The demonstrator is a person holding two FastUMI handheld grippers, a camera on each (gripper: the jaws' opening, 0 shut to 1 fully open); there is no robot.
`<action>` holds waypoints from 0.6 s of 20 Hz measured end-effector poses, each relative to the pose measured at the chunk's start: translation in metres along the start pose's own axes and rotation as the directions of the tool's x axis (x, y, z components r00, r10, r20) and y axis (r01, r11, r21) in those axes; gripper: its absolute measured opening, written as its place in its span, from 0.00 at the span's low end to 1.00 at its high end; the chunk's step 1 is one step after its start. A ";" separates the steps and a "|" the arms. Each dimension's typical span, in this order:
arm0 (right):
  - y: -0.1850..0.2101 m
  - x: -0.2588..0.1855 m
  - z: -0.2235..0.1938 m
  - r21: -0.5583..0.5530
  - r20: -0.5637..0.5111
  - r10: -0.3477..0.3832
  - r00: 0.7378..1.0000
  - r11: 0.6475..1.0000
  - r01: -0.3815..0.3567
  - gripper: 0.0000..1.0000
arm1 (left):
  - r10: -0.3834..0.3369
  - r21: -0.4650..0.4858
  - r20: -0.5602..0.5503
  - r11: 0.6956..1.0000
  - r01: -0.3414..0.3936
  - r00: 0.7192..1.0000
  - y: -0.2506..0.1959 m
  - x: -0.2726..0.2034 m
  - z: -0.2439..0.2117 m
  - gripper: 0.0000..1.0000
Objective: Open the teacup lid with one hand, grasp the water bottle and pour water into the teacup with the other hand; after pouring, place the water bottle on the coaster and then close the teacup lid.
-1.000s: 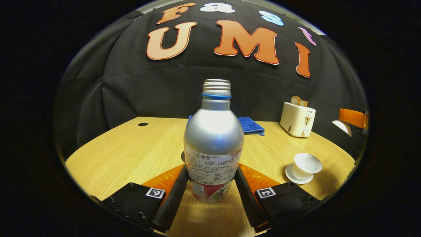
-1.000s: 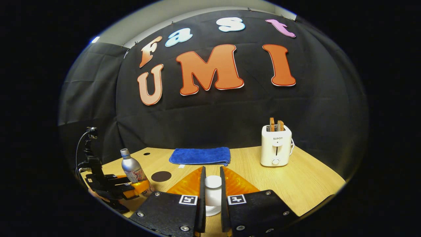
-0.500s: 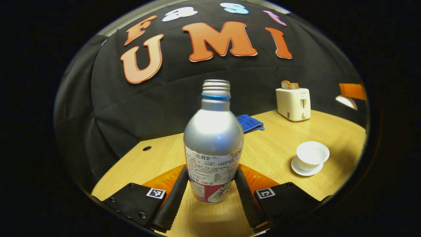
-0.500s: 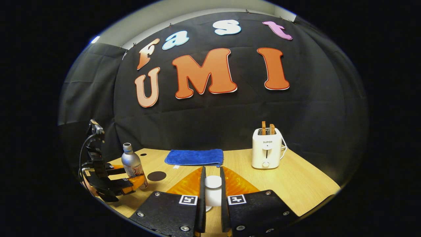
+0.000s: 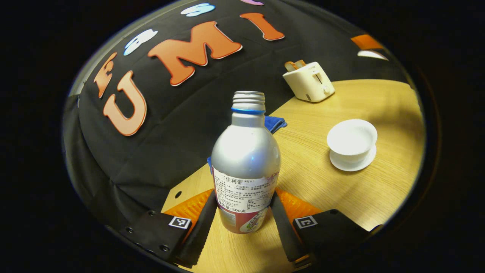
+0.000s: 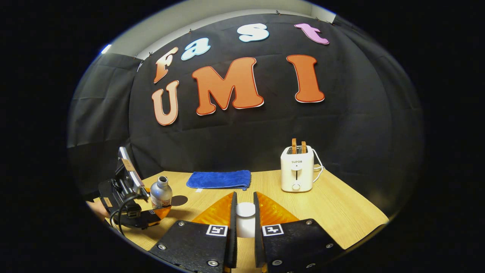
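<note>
- Silver metal water bottle (image 5: 245, 159) with its cap off sits clamped in the left gripper (image 5: 242, 223), tilting toward the white porcelain teacup (image 5: 352, 138) on its saucer on the wooden bench (image 5: 322, 182).
- The right gripper (image 6: 243, 223) pinches the white teacup lid (image 6: 245, 218), held clear.
- Pouring is starting; next, the mouth must reach over the cup.
- Against half a second ago, the bottle leans further and the cup is nearer.

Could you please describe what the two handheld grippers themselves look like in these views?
Each gripper, left and right, has black blocky bodies with screws and a small square black-and-white marker on each side, plus translucent orange ribbed panels behind the fingers. The right gripper view shows the left gripper's black frame and a looping black cable.
</note>
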State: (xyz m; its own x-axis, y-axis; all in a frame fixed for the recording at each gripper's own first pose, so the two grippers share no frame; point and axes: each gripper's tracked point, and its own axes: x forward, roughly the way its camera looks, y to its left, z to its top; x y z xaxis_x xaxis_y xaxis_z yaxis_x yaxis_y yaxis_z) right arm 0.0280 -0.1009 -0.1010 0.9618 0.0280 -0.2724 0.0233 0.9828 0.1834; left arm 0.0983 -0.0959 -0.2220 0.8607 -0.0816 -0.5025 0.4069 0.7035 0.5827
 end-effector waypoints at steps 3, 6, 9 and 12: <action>-0.008 -0.006 -0.001 0.002 0.006 -0.008 1.000 1.000 0.008 0.19 | -0.005 0.116 -0.007 0.993 0.006 1.000 -0.009 0.004 0.003 0.84; -0.011 -0.009 -0.004 0.016 0.001 -0.008 1.000 1.000 0.007 0.19 | -0.027 0.213 -0.013 0.977 0.029 1.000 -0.017 0.002 0.003 0.84; -0.015 -0.010 -0.002 0.009 0.005 -0.010 1.000 1.000 0.010 0.19 | -0.031 0.301 -0.015 0.953 0.034 0.999 -0.023 0.002 0.008 0.84; -0.016 -0.014 -0.001 0.006 0.007 -0.007 1.000 1.000 0.007 0.19 | -0.026 0.385 -0.020 0.922 0.032 0.999 -0.027 0.010 0.007 0.84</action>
State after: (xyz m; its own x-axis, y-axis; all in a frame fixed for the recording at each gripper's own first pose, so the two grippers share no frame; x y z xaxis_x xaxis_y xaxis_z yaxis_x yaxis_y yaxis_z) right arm 0.0144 -0.1169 -0.1008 0.9635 0.0199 -0.2668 0.0315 0.9818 0.1873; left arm 0.0978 -0.1208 -0.2382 0.8435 -0.0857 -0.5303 0.5204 0.3745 0.7674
